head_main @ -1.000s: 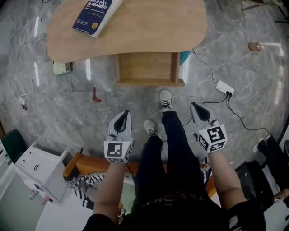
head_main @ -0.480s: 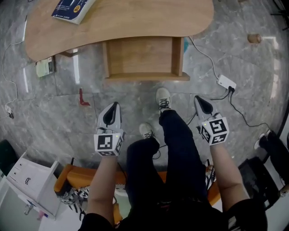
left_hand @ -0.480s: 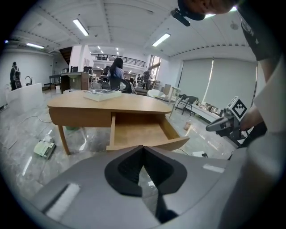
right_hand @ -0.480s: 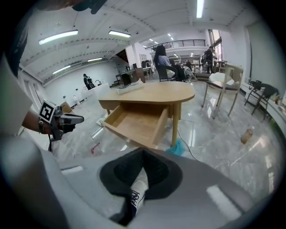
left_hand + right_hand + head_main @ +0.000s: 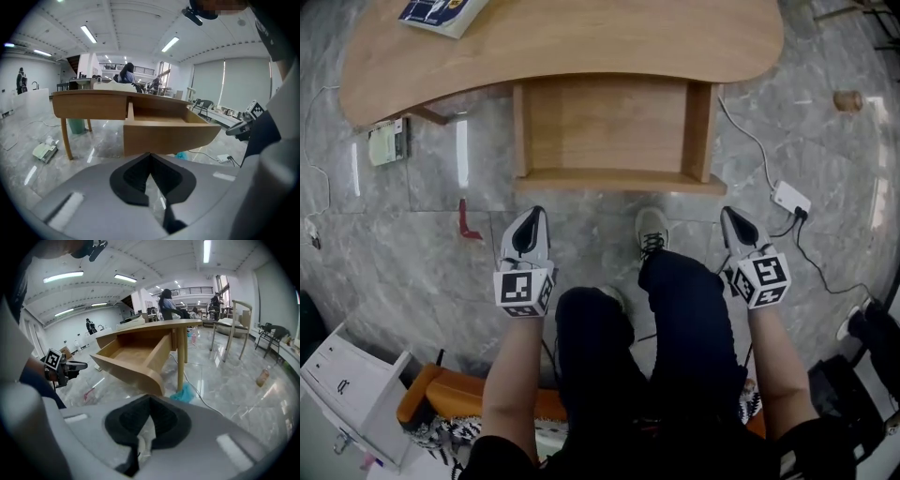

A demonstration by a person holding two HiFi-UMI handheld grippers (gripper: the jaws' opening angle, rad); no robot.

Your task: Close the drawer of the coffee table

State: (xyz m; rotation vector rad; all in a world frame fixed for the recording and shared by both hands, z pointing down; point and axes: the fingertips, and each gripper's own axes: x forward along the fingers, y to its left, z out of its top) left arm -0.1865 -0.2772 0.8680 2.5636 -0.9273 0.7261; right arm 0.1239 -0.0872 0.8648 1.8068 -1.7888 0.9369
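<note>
The wooden coffee table (image 5: pixel 581 42) has its drawer (image 5: pixel 609 127) pulled out toward me, empty inside; its front panel (image 5: pixel 619 180) faces me. The drawer (image 5: pixel 164 129) shows ahead in the left gripper view and the drawer (image 5: pixel 131 359) at an angle in the right gripper view. My left gripper (image 5: pixel 528 217) hovers shut in front of the drawer's left corner, holding nothing. My right gripper (image 5: pixel 734 218) hangs shut just right of the drawer's right corner, also holding nothing. Neither touches the drawer.
A blue book (image 5: pixel 441 11) lies on the table top. On the marble floor lie a power strip with cables (image 5: pixel 790 197), a red object (image 5: pixel 466 222), a pale box (image 5: pixel 384 142) and a brown cup (image 5: pixel 847 99). My legs and shoes (image 5: pixel 652 230) stand between the grippers. A white cabinet (image 5: pixel 342 384) sits bottom left.
The table and drawer have grown larger and nearer as I bend down; both grippers have dropped and closed in on the drawer front, still shut.
</note>
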